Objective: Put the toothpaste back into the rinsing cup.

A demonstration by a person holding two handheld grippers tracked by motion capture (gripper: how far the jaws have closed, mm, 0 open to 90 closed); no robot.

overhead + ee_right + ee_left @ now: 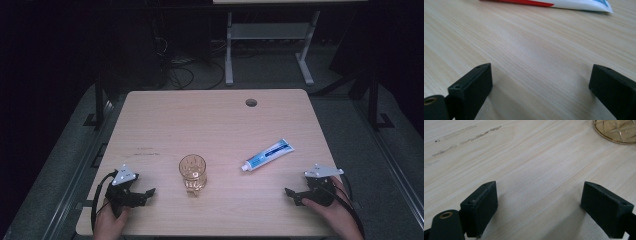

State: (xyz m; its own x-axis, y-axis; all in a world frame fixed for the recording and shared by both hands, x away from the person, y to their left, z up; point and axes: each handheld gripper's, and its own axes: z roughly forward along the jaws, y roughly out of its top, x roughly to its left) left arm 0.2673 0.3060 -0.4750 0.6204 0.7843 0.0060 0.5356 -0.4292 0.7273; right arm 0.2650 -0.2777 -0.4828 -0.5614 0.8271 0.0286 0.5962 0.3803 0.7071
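Observation:
An amber cut-glass tumbler point(193, 173) stands upright near the middle of the front half of the wooden table point(215, 120); its base point(616, 131) shows at the top right of the left gripper view. A white and blue toothpaste tube point(267, 155) lies flat to the right of the glass, cap toward the front; its tail end point(564, 3) crosses the top of the right gripper view. My left gripper point(142, 196) rests low at the front left, open, with bare wood between its jaws point(539, 205). My right gripper point(295, 196) rests at the front right, open, nothing between its jaws point(541, 87).
A round cable hole point(251, 102) sits near the table's far edge. Faint scuff marks point(145, 151) lie left of the glass. Beyond the table stand a white desk frame point(270, 37) and loose cables on the floor point(180, 70).

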